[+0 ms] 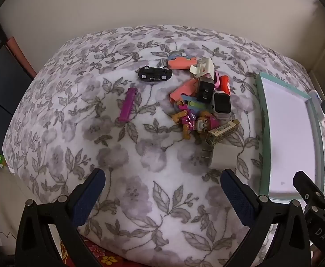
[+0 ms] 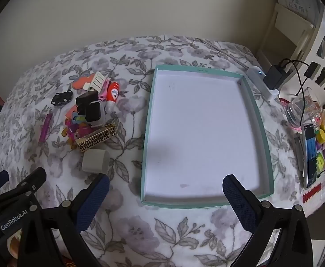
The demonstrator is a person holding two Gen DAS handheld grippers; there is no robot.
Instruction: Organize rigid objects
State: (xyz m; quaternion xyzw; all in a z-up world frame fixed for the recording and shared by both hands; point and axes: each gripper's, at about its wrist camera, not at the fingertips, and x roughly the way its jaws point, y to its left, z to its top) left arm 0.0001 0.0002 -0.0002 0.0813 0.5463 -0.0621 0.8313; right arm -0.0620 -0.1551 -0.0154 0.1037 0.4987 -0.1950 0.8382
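Nothing picked up yet: the toys sit in a pile and the tray is empty.

From the left wrist, the left gripper (image 1: 162,191) hangs over the flowery blanket (image 1: 78,138) with its jaws spread wide and nothing in them; the pile (image 1: 202,102) lies ahead, with a white plug (image 1: 222,158) nearest and a purple stick (image 1: 128,104) and black car (image 1: 154,73) off to the side. From the right wrist, the right gripper (image 2: 164,193) is also wide apart and empty, hovering over the near edge of the tray (image 2: 150,102), which has nothing inside. I think sorting is only starting. Next, one gripper should drop onto the plug, pinch it, and carry it to the tray.
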